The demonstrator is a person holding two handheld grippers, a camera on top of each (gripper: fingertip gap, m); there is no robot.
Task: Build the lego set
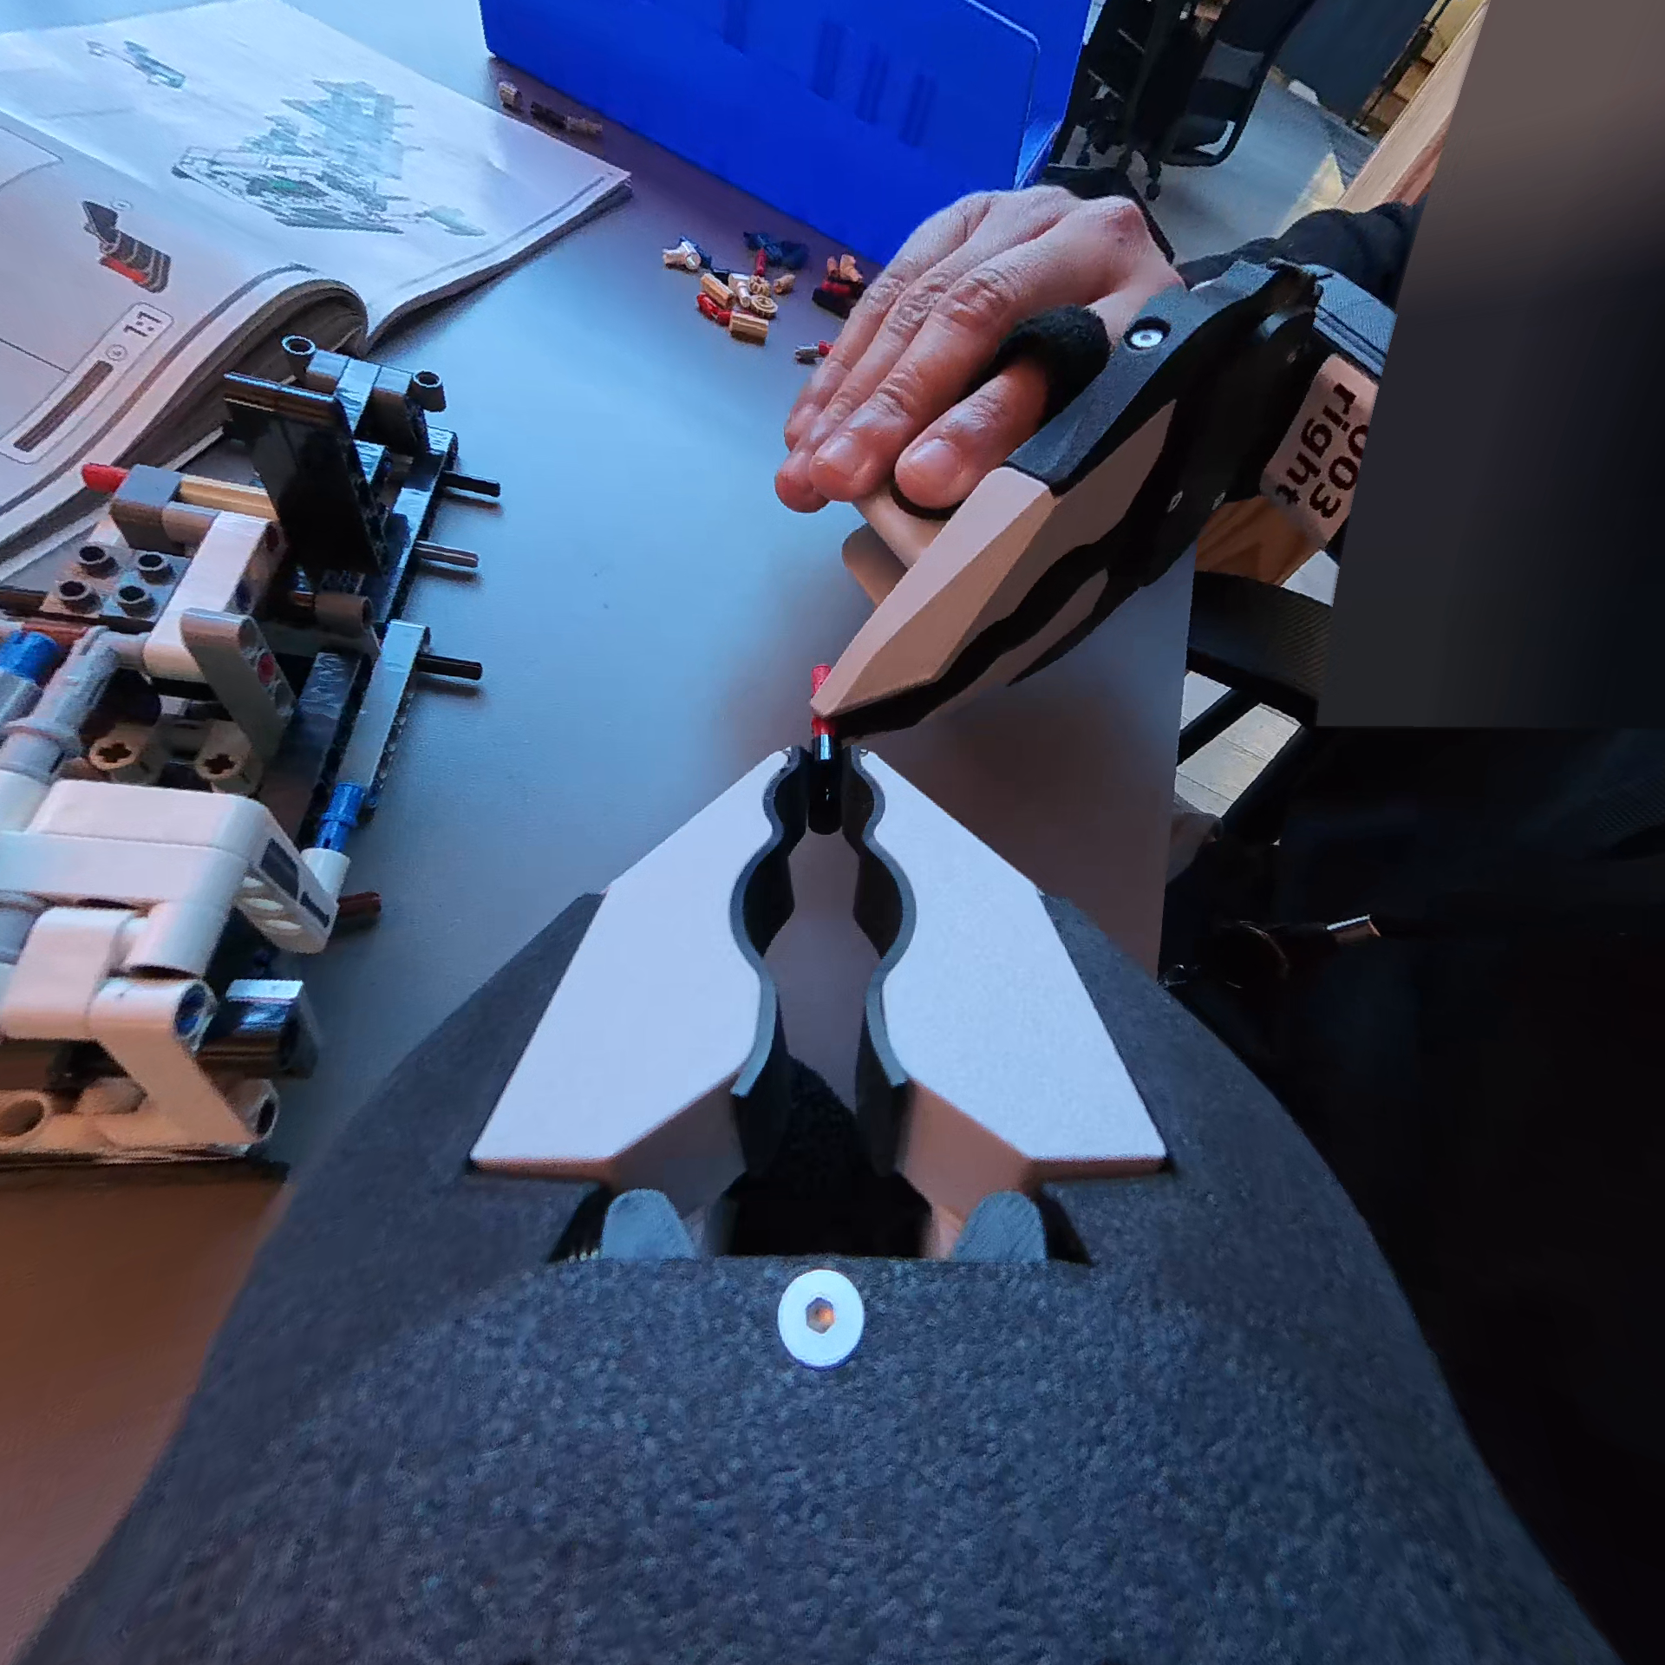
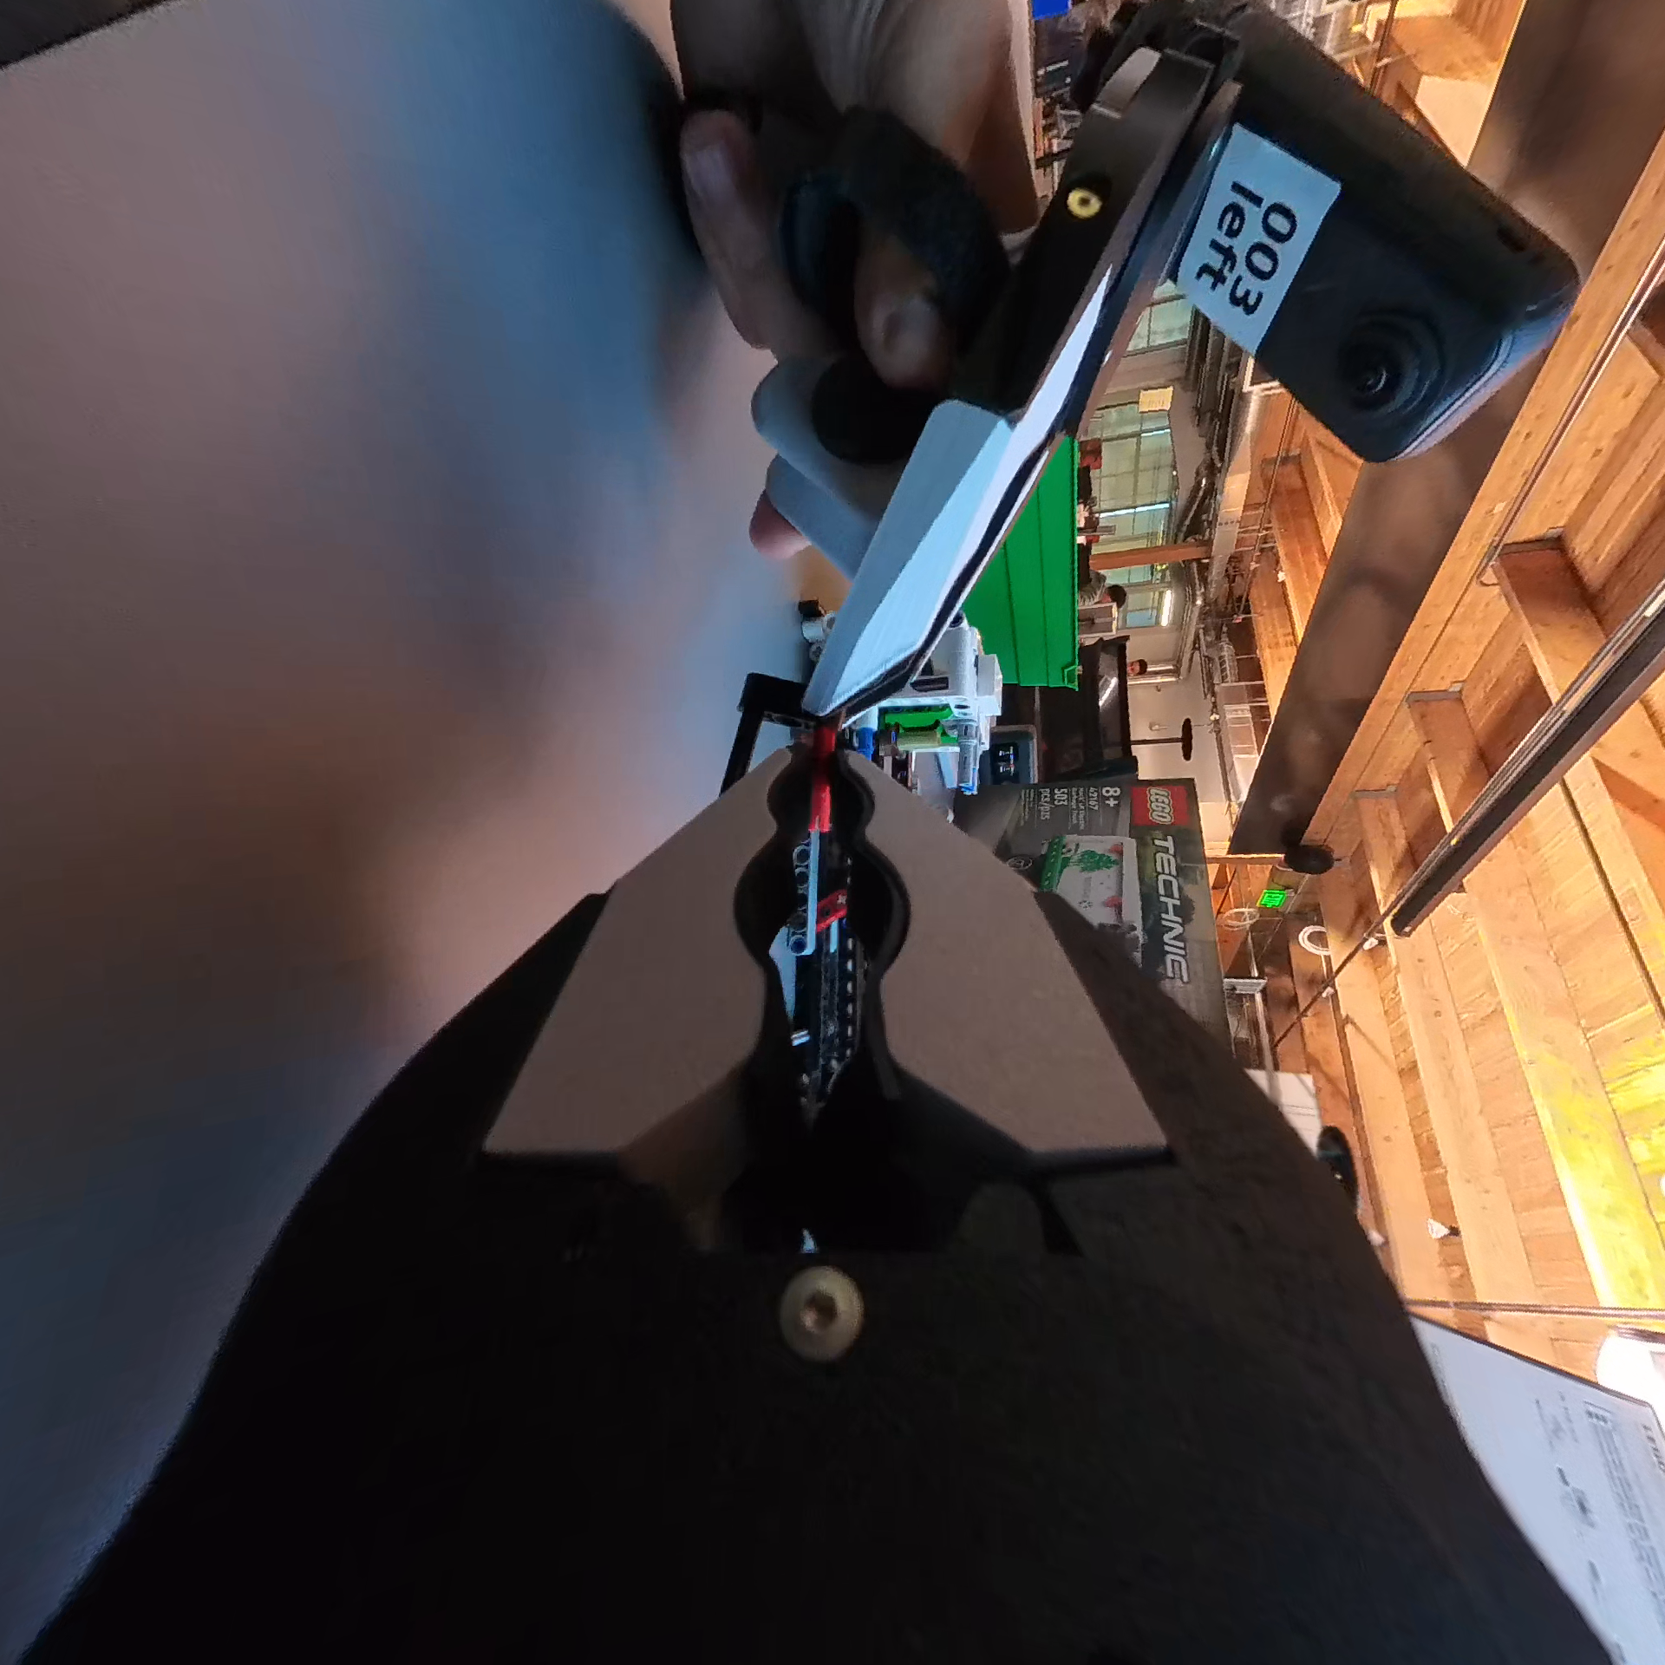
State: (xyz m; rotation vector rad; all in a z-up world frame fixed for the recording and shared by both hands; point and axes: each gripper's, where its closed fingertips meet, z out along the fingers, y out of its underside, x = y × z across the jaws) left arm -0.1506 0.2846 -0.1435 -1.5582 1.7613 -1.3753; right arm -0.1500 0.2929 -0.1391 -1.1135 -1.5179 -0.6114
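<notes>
The left gripper (image 1: pixel 822 766) clamps a small black plastic peg (image 1: pixel 821 782), mostly hidden between its fingers; the right gripper (image 1: pixel 833 716) pinches a red plastic pin (image 1: pixel 820 698), near the grey table's (image 1: pixel 631 631) right edge.

Blue bin (image 1: pixel 793 99) on grey table (image 1: pixel 613 559); green crate (image 2: pixel 1036 577) beyond.

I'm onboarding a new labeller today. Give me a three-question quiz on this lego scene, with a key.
1. True or false: the left gripper is empty.
2. What colour is the pin pinched by the right gripper?
3. Where does the partly built model lie in the left wrist view? A) left of the left gripper B) right of it C) inside the blue bin

Key: 1 false, it holds a black piece; 2 red; 3 A.
</notes>
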